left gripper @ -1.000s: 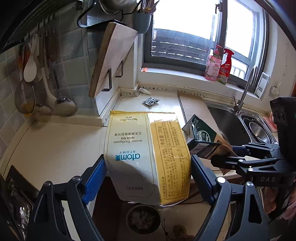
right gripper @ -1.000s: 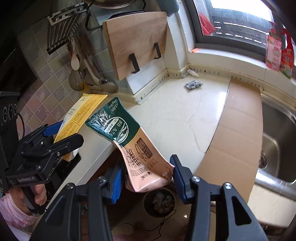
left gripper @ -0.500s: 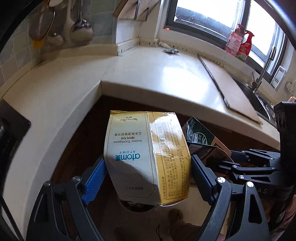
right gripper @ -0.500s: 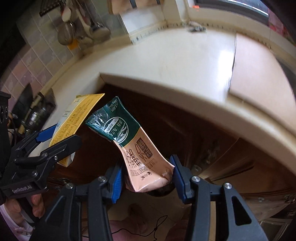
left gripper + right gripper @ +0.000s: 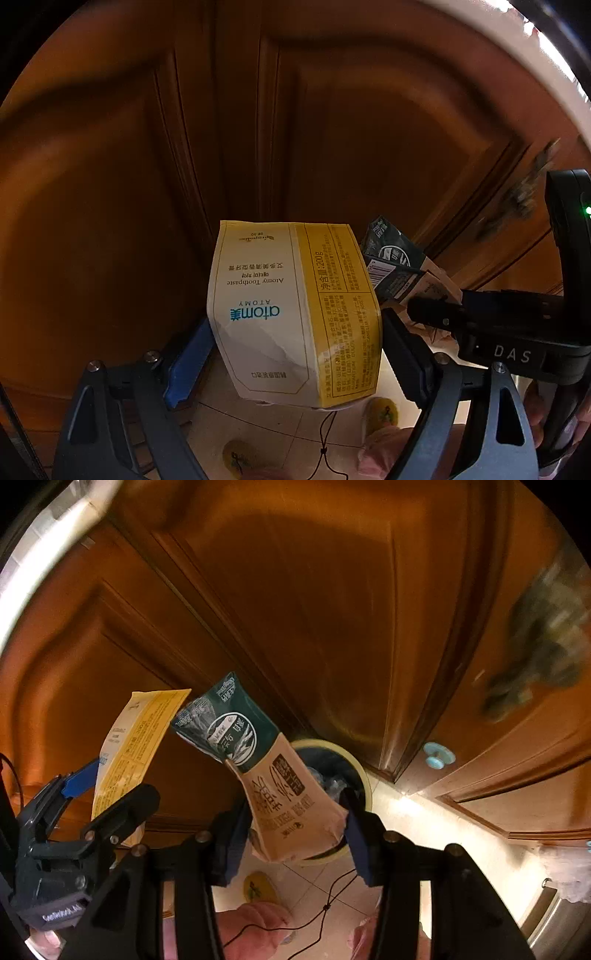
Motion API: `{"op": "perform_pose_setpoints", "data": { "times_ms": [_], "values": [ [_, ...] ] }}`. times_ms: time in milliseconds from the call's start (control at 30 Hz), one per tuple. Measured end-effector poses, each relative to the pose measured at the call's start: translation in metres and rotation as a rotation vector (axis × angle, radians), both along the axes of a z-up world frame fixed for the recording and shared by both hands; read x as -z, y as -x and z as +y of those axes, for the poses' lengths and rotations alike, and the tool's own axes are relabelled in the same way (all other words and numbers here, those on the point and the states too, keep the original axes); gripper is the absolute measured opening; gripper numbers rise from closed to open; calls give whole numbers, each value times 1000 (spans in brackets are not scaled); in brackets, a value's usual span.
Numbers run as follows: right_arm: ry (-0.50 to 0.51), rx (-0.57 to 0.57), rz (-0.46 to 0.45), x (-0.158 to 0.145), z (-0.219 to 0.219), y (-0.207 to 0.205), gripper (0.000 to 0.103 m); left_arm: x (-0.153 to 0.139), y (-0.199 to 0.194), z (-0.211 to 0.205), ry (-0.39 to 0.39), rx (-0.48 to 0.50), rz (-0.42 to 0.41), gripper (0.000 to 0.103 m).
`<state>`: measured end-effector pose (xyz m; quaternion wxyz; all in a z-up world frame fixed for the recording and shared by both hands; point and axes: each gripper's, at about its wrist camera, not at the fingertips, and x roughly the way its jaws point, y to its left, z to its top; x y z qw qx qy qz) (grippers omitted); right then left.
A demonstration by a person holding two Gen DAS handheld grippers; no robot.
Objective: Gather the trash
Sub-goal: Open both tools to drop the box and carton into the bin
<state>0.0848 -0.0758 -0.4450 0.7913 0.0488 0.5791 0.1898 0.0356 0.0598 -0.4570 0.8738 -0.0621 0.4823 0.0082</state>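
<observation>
Left gripper (image 5: 295, 354) clamped on the toothpaste box (image 5: 291, 310) across its wide faces, blue pads flat on the sides — wide grip to suit a crushable carton. Right gripper (image 5: 295, 830) clenched on the green-and-tan carton (image 5: 280, 786) at its lower end, top leaning to 11 o'clock. Both pointed steeply down in front of the wooden cabinet doors (image 5: 332, 609). Trash bin (image 5: 360, 771) on the tiled floor, right behind the carton, rim showing at 1 o'clock of it — carton probably lined up for a drop. Box at 9 o'clock of the carton, not visibly over the bin.
</observation>
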Motion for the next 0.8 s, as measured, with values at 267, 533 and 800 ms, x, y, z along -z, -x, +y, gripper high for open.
{"op": "perform_pose_setpoints", "data": {
  "times_ms": [267,533,800],
  "values": [
    [47,-9,86,74,11,-17,50,86,-28,6,24,74,91,87],
    [56,-32,93,96,18,-28,65,122,-34,2,6,106,150,93],
    [61,-57,88,90,28,-20,65,125,-36,4,8,99,191,93]
  ]
}}
